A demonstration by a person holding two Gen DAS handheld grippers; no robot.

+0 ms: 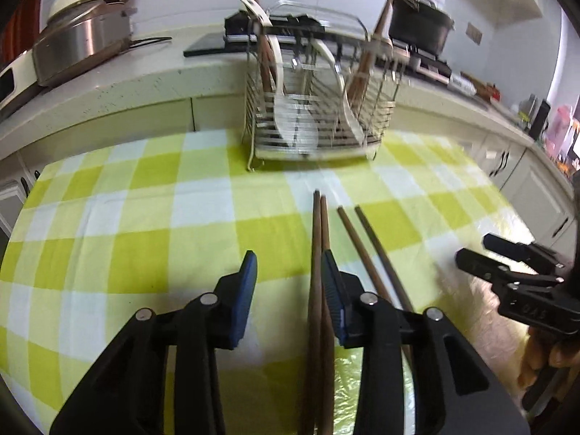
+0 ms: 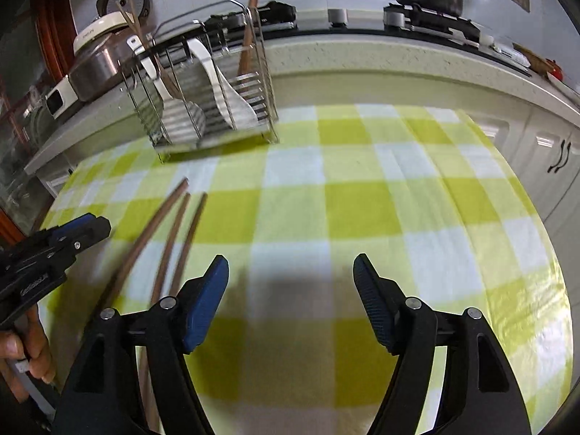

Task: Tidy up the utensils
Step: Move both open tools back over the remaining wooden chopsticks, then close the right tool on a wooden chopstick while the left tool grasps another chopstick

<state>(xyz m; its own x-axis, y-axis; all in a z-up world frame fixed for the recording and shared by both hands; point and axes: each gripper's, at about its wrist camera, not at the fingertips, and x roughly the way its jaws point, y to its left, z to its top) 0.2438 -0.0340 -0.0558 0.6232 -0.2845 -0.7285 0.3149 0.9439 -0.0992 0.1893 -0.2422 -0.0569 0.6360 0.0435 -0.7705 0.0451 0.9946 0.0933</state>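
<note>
Two pairs of brown wooden chopsticks lie on the green-and-white checked tablecloth (image 1: 145,224). One pair (image 1: 319,232) runs between the fingers of my left gripper (image 1: 289,257), close to its right finger; the pads are apart and do not press it. The other pair (image 1: 366,243) lies just right of that finger. The wire utensil rack (image 1: 315,108) stands at the table's far side and holds white spoons (image 1: 290,123) and upright chopsticks (image 1: 366,61). My right gripper (image 2: 290,259) is open over bare cloth, with the chopsticks (image 2: 170,235) to its left. The left gripper (image 2: 96,223) shows at that view's left edge.
Behind the table runs a pale countertop (image 1: 137,83) with a steel rice cooker (image 1: 79,40) at left and a black pot (image 1: 420,21) on a stove at right. White cabinets (image 2: 558,159) stand past the table's right edge. A hand (image 2: 21,355) holds the left gripper.
</note>
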